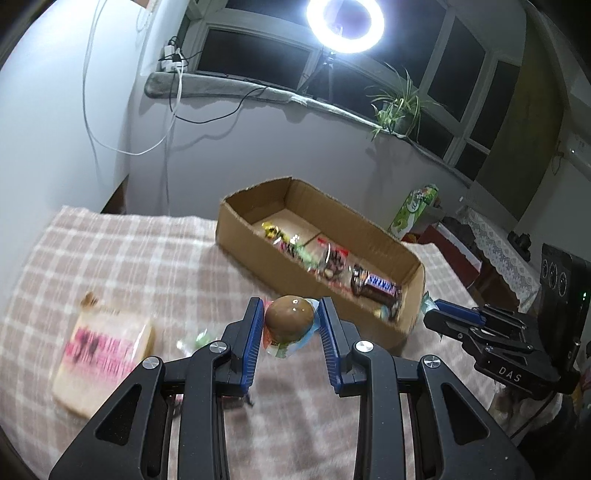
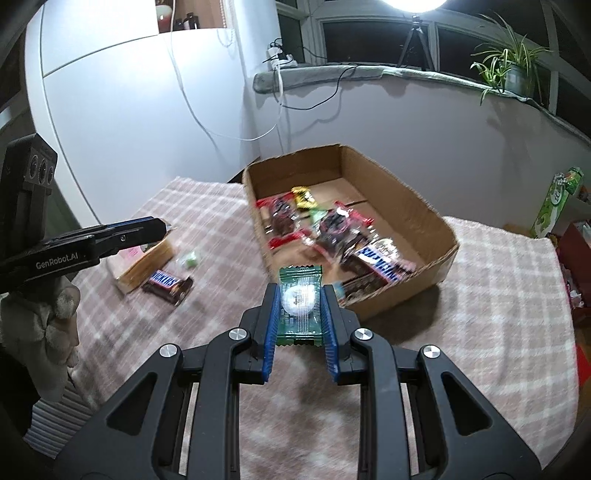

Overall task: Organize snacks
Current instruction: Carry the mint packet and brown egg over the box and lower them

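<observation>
While each gripper gripped a snack, the left gripper (image 1: pixel 290 319) held a brown egg (image 1: pixel 290 314). The right gripper (image 2: pixel 300 308) held a green candy (image 2: pixel 299 299). Both likely needed dropping into the box (image 2: pixel 424 210).

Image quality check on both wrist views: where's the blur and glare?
Left wrist: ring light blows out at the top; bread packet and plaid cloth smear with motion blur, while the brown egg snack in the left gripper stays sharp. Right wrist: glare whitens the green candy packet in the right gripper; cardboard box contents blur; fisheye bends the walls.
</observation>
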A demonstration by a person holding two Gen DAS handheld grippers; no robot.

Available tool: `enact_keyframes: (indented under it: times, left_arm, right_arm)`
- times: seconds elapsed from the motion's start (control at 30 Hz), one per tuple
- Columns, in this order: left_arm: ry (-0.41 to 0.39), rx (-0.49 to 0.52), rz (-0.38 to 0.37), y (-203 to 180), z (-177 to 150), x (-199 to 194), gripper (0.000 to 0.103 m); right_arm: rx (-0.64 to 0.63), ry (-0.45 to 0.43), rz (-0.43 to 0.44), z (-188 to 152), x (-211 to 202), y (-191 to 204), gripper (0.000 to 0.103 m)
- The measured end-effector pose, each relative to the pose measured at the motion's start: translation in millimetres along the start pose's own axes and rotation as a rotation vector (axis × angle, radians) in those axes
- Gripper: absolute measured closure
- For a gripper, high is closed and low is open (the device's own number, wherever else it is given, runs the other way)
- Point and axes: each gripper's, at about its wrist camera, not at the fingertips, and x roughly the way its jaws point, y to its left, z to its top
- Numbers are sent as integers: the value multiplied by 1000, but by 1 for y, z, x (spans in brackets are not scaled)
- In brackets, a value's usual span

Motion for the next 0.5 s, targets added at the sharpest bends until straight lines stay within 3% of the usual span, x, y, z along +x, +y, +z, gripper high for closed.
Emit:
enact_keyframes:
  times: [0.5]
  left_arm:
    - [6, 40, -26, -14, 54, 62, 74]
  right_arm:
    - [29, -5, -41, 27, 24, -43, 80]
